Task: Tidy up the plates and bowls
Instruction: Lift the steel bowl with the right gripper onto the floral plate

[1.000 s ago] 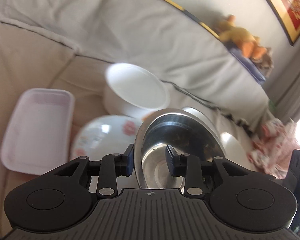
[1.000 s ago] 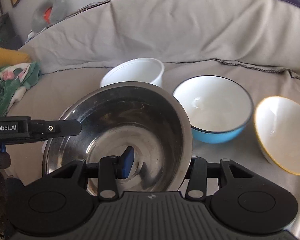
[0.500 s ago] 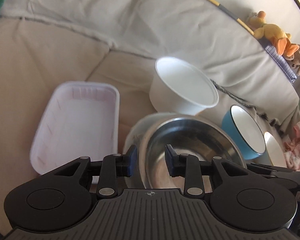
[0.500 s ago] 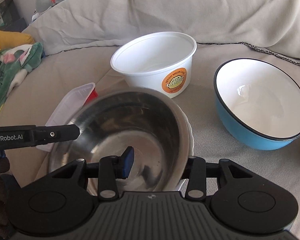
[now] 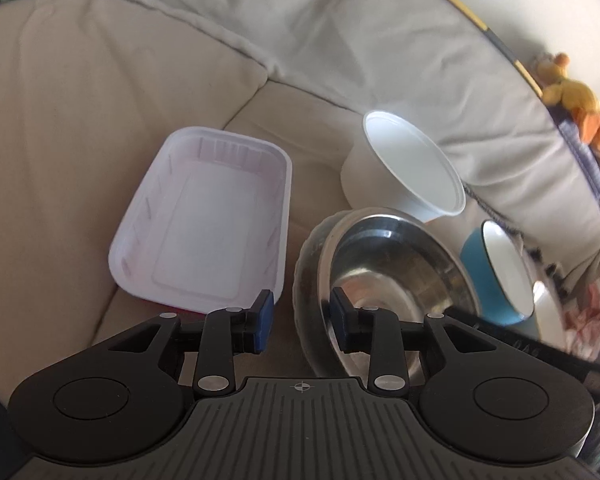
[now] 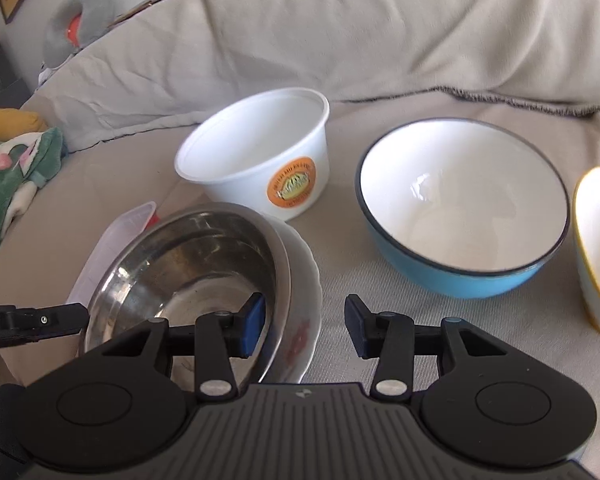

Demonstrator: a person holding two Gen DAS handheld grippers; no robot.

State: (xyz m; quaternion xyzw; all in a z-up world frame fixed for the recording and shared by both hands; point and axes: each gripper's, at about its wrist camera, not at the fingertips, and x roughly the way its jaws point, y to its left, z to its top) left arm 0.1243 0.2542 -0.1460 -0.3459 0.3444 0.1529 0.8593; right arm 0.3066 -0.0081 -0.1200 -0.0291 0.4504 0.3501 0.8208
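Both the left gripper (image 5: 302,318) and right gripper (image 6: 305,325) stand released astride the steel bowl's (image 6: 188,268) opposite rims, the bowl sitting on the plate (image 6: 304,280).

The scene is viewed from two fisheye cameras, each mounted just behind a gripper and aimed forward and steeply down along its fingers at a covered sofa seat (image 5: 60,152). The left wrist view is taken close above the seat's left part, with a white tray (image 5: 204,224) near. The right wrist view is taken close from the right, facing the sofa back. Shared by both are the steel bowl (image 5: 396,276) (image 6: 192,268), the white tub (image 5: 412,168) (image 6: 260,152) and the blue bowl (image 5: 496,272) (image 6: 460,208).
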